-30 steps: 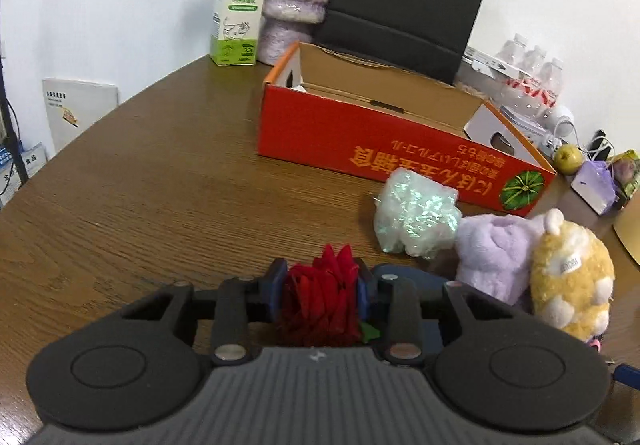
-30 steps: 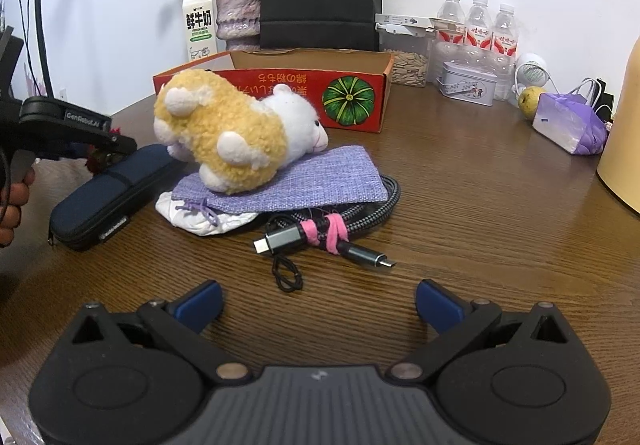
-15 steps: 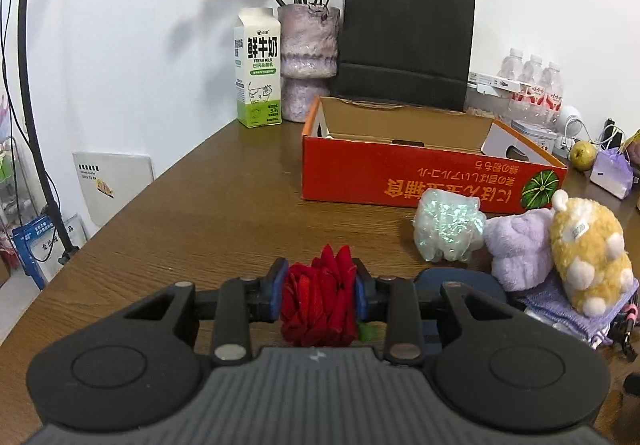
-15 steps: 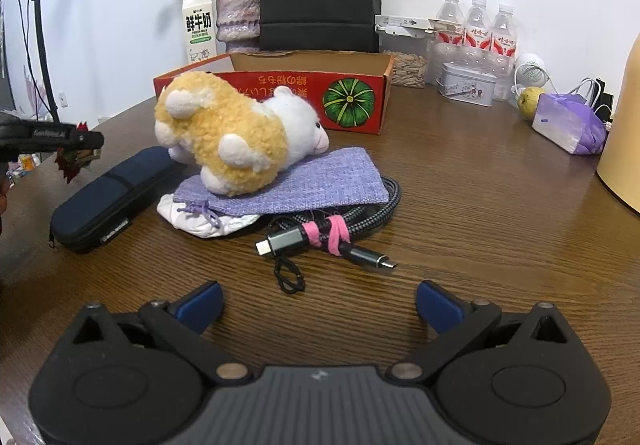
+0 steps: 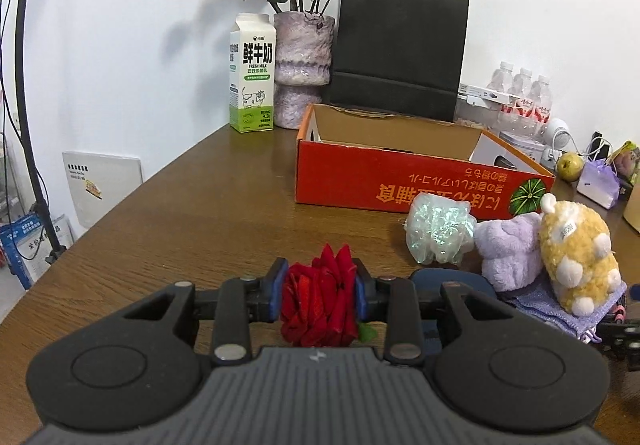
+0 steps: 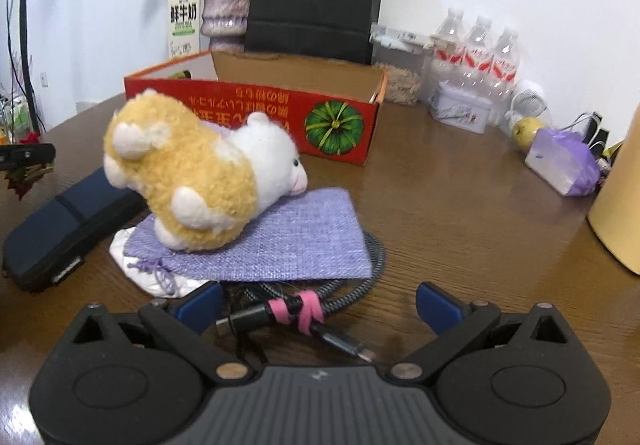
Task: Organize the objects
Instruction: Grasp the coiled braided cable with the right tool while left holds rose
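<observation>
Gripping a red rose (image 5: 320,295) between its pads, the left claw (image 5: 320,295) hangs above the bench (image 5: 200,213), short of the red box (image 5: 400,181). Rightward, the right claw (image 6: 318,305) gapes wide, straddling a pink-tied cable (image 6: 296,311), nothing clasped.

milk carton (image 5: 252,73) — "FRESH MILK", "3.3", Chinese characters 鲜牛奶
</observation>
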`<state>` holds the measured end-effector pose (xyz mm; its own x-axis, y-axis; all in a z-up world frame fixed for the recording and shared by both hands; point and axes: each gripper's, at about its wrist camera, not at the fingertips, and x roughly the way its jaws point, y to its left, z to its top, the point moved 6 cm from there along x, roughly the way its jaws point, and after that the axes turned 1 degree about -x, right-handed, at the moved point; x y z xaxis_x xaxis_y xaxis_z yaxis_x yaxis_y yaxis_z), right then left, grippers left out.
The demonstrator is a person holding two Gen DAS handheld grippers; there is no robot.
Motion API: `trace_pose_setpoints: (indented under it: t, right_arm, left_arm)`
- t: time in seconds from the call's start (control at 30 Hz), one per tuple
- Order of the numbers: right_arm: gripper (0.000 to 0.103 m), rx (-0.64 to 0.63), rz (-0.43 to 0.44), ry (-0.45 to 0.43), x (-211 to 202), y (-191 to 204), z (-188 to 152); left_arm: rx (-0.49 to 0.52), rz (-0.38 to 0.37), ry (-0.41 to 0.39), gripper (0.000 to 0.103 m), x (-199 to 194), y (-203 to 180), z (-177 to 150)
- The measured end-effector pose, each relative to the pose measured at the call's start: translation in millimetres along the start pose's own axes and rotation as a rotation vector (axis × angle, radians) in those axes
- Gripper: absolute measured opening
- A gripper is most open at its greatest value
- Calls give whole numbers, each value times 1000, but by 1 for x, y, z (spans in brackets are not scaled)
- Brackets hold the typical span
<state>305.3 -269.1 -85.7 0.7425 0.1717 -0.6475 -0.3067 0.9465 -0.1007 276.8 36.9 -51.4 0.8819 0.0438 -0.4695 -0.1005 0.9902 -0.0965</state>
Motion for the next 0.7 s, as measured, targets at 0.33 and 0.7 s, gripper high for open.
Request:
trace_pose_setpoints:
  t: [0.33, 0.7]
  right_arm:
    - [77, 72, 45, -19, -1, -1, -5]
    - [77, 83, 4, -20, -34, -19, -32]
  left_arm:
    - [-20, -17, 4, 33, 1, 1, -2]
    - [-9, -10, 15, 33, -12, 0, -8]
